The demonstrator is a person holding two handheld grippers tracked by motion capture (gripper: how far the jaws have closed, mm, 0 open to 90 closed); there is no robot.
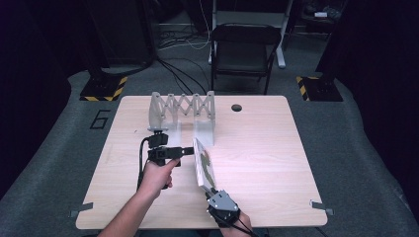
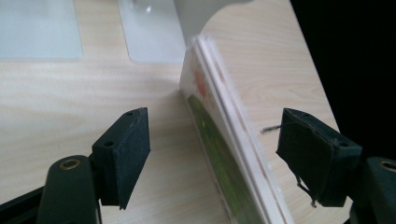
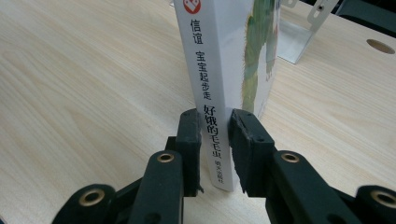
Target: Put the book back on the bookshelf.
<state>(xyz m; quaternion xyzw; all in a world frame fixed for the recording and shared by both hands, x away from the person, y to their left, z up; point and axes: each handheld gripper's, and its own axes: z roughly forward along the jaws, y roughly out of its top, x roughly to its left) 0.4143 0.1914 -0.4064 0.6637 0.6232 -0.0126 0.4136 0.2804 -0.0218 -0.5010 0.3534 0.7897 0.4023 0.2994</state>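
A thin white picture book [image 1: 203, 165] with green artwork stands on its edge on the wooden table [image 1: 267, 148], slightly tilted. My right gripper [image 3: 215, 135] is shut on the lower end of its spine [image 3: 208, 70], which carries printed characters. My left gripper [image 2: 217, 140] is open, its jaws wide apart on either side of the book's far end [image 2: 219, 135] without touching it. In the high view the left gripper [image 1: 190, 150] points right at the book, and the right gripper [image 1: 212, 191] holds it from the near side.
A grey accordion-style book rack [image 1: 183, 111] stands behind the book, its flat bases [image 2: 149, 32] close to the book's far end. A round hole [image 1: 236, 107] lies at the table's back. A black chair [image 1: 244, 49] stands beyond the table.
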